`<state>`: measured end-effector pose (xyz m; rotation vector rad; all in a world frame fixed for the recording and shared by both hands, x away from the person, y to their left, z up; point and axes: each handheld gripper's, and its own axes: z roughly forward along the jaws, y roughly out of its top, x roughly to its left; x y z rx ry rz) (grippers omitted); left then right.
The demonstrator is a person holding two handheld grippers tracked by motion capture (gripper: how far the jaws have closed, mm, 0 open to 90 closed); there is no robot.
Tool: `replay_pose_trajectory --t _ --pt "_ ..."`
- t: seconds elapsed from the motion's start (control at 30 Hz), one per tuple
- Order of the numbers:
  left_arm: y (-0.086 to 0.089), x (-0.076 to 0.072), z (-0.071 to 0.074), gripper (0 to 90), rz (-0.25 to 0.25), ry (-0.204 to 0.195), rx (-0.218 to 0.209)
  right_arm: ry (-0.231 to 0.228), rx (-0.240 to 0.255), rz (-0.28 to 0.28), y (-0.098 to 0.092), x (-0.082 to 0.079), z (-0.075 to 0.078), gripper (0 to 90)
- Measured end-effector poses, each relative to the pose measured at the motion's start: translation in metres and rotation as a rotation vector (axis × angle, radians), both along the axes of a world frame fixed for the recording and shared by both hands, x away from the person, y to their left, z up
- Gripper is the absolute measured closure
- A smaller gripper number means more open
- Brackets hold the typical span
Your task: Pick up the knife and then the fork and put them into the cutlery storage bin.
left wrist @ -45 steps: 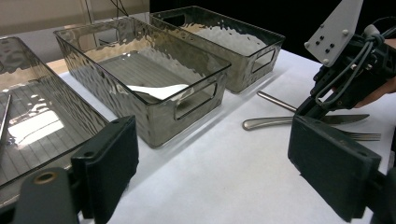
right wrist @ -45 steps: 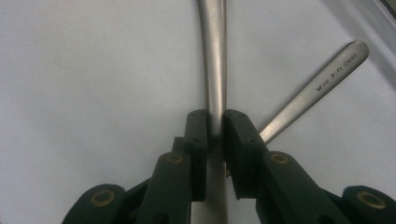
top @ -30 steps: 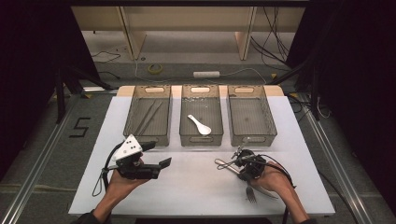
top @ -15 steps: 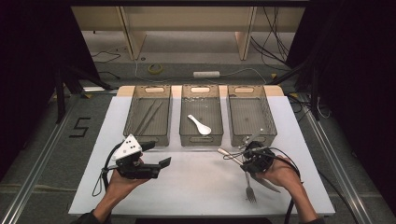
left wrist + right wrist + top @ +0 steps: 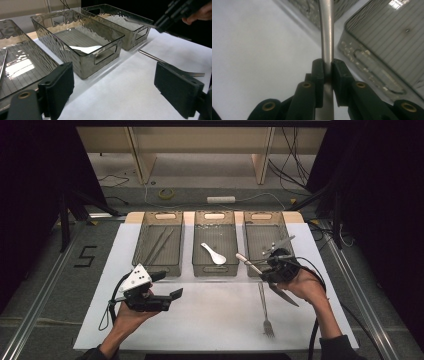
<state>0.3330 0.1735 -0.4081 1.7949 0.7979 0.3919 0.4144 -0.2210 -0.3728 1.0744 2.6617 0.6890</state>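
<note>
One silver metal table knife (image 5: 265, 277) is clamped in the right hand-held gripper (image 5: 274, 265), lifted clear of the white worktop (image 5: 215, 320) and slanting across the front edge of the right-hand bin. In the right gripper view its jaws are pressed tight on the knife's (image 5: 326, 32) steel shaft, which runs up out of the top of the picture, so neither end shows there. In the high view the handle end points up and left toward the middle bin and the blade end comes out below the person's right hand (image 5: 307, 287); the part between is hidden by the gripper.

One silver metal fork (image 5: 264, 307) lies flat on the worktop just beside and below that gripper, tines toward the person. In the left gripper view its tines are partly cut off behind a jaw pad.

Three smoky clear plastic bins stand in a row at the far side. The left bin (image 5: 159, 265) holds thin metal rods, too faint to count. The middle bin (image 5: 216, 268) holds one white ceramic soup spoon (image 5: 214, 253). What the right bin (image 5: 252, 235) holds is hard to make out.

The left hand-held gripper (image 5: 167, 287) hangs over the worktop near the left bin, jaws spread wide with nothing between them.
</note>
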Motion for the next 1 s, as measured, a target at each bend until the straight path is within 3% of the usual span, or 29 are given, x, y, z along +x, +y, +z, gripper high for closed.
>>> replay_pose_trajectory --t 0.43,0.8,1.0 --pt "0.001 0.0 0.0 16.0 0.0 0.001 -0.002 -0.054 0.011 -0.089 0.001 0.046 0.022 80.8" --pt "0.0 0.0 0.0 16.0 -0.001 0.0 -0.002 -0.025 0.016 -0.131 0.004 0.078 0.032 80.8" --pt "0.001 0.0 0.0 16.0 -0.002 0.0 -0.003 -0.023 0.018 -0.186 0.001 0.099 0.031 80.8"
